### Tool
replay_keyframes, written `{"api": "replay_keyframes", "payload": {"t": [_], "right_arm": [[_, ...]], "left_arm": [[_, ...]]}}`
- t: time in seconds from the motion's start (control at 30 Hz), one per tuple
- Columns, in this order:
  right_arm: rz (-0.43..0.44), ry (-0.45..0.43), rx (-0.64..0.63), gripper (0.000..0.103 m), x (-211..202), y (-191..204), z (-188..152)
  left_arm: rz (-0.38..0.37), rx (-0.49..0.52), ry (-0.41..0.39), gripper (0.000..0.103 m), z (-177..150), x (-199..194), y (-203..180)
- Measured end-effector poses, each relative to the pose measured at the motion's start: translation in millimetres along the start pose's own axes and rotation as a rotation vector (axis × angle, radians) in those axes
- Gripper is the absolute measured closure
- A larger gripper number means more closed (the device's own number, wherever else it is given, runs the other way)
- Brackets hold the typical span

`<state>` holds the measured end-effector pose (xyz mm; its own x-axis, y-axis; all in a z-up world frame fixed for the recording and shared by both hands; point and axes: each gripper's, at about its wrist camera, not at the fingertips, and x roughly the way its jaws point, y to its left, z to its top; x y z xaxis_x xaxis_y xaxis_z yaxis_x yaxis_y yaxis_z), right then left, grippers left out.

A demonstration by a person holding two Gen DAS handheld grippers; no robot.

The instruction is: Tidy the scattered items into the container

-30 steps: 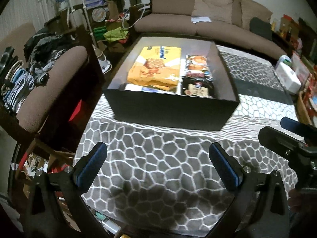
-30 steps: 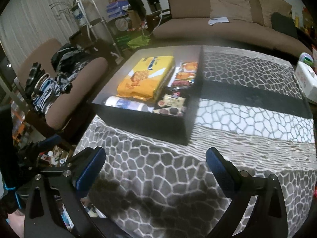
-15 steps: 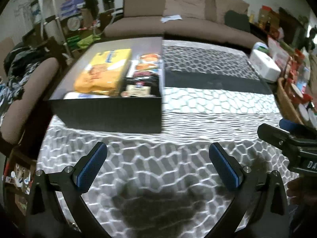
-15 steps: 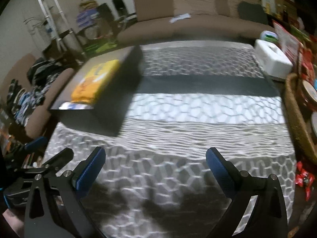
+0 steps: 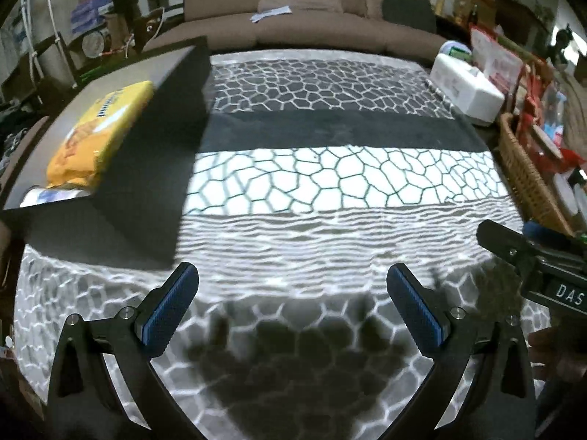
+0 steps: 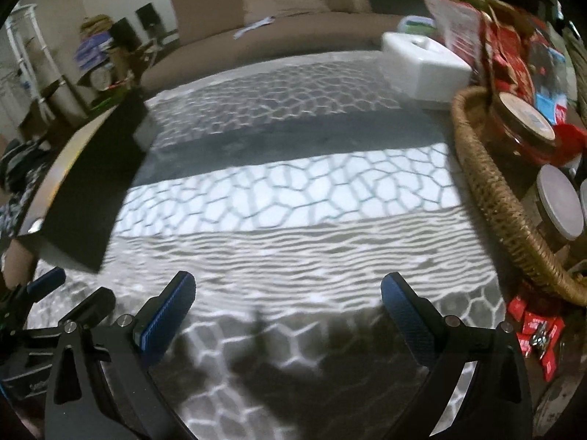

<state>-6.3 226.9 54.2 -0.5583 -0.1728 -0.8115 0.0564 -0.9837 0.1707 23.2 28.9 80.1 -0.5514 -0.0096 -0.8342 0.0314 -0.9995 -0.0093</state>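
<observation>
1. Left gripper (image 5: pixel 291 302): level and low over the near edge of the patterned tablecloth (image 5: pixel 330 183), blue-padded fingers (image 5: pixel 170 308) spread wide, nothing between them.
2. Right gripper (image 6: pixel 288 310): same attitude beside it, fingers spread wide and empty; also visible from the left wrist view at 3 o'clock (image 5: pixel 532 260).
3. Black container (image 5: pixel 121 187): on the table at 10 o'clock from the left gripper, well apart from both tools. Inside, a yellow biscuit packet (image 5: pixel 99 135) lying flat, with a white and blue pack (image 5: pixel 47 196) against the near wall. Rest of the contents hidden by the side wall.
4. Surface: cloth with grey, dark and white bands in a cracked-stone print; gripper shadows falling at 6 o'clock.
5. At 1 o'clock, a white tissue box (image 5: pixel 466 88) on the far right corner.
6. At 3 o'clock, a wicker basket (image 6: pixel 491 190) of jars and red packets; small red sachets (image 6: pixel 535 333) loose below it.
7. Room: brown sofa (image 5: pixel 315 11) at 12 o'clock, cluttered shelving at 10 o'clock.
</observation>
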Motion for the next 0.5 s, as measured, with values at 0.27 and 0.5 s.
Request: {"api": "replay_keyframes", "payload": {"t": [0.27, 0.5], "right_arm": [[-0.06, 0.03, 0.052, 0.0, 49, -33, 4], [-0.067, -0.002, 0.006, 0.0, 72, -26, 4]], "left_arm": [[0.013, 0.004, 0.03, 0.0, 14, 62, -12], [0.047, -0.008, 0.044, 0.0, 16, 96, -8]]}}
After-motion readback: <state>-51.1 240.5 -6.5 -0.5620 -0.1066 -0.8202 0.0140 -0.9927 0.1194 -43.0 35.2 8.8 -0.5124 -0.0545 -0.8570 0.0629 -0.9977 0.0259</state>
